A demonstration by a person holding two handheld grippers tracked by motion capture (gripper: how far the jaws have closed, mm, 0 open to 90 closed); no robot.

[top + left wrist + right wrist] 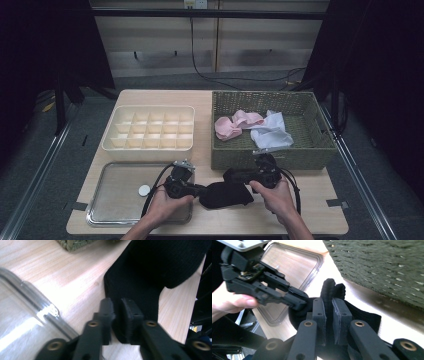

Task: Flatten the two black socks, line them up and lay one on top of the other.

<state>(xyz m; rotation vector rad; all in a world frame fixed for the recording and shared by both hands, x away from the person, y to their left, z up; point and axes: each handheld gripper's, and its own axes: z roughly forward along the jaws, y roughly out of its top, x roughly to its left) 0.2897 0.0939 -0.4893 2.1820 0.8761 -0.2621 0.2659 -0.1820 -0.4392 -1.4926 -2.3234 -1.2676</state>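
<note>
A black cloth (225,195) lies crumpled on the wooden table near its front edge, between my two grippers. My left gripper (200,190) comes in from the left, and its pads pinch the cloth's edge (117,308) just above the tabletop. My right gripper (231,176) reaches in from the right. In the right gripper view it is shut (329,306) on a raised fold of the black cloth (329,290). That view also has the left gripper (299,302) meeting the cloth from the left, held by a hand.
A green woven basket (270,155) at the back right holds a pink cloth (235,124) and a white cloth (272,131). A white divided organizer (150,145) stands at the back left. A metal tray (115,200) with a small white disc (144,190) lies at the front left.
</note>
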